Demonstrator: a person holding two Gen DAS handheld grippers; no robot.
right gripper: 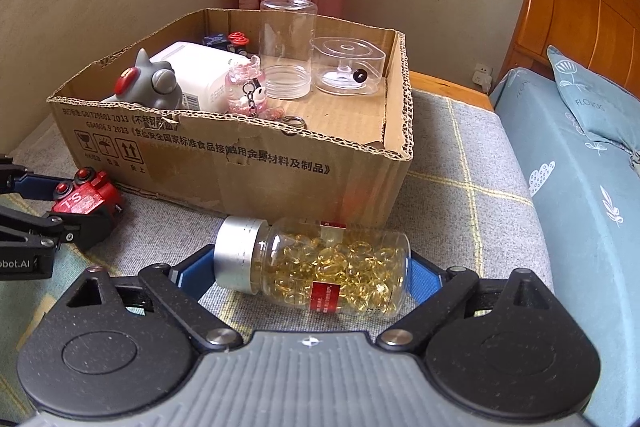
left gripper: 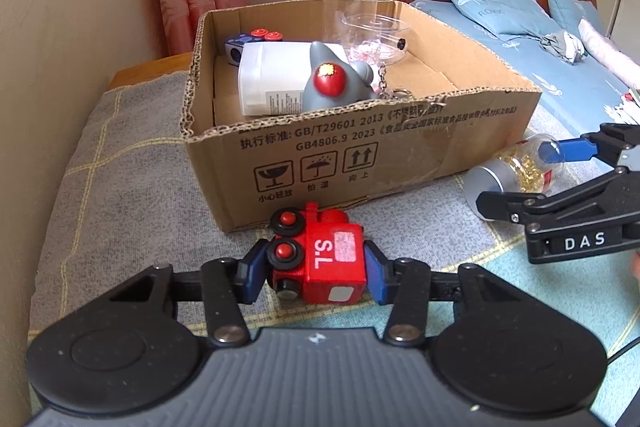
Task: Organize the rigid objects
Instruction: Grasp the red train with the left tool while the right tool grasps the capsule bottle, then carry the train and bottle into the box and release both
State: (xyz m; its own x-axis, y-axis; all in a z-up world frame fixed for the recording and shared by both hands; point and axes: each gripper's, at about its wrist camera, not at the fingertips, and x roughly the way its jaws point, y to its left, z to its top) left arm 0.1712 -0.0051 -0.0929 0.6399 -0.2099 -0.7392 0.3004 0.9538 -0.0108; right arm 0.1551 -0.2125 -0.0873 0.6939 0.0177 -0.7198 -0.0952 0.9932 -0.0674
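A red toy train point(left gripper: 332, 267) marked "S.L" sits on the checked blanket just in front of the cardboard box point(left gripper: 360, 163). My left gripper point(left gripper: 314, 275) is shut on it, with a blue pad against each side. In the right wrist view the same train point(right gripper: 86, 199) shows at the far left in the left gripper point(right gripper: 80, 205). A clear bottle of yellow capsules point(right gripper: 332, 263) with a silver cap lies on its side before the box point(right gripper: 240, 179). My right gripper point(right gripper: 310, 277) spans it lengthwise, one pad at the cap and one at the base. The left wrist view shows that bottle point(left gripper: 516, 167) and right gripper point(left gripper: 524, 179).
The box holds a grey figure with a red eye point(left gripper: 332, 83), a white bottle point(left gripper: 272, 79), a clear jar point(right gripper: 286, 47), a clear lidded container point(right gripper: 348, 67) and a pink keychain point(right gripper: 244, 87). A bed with blue bedding point(right gripper: 580, 187) lies to the right, with walls and a curtain behind.
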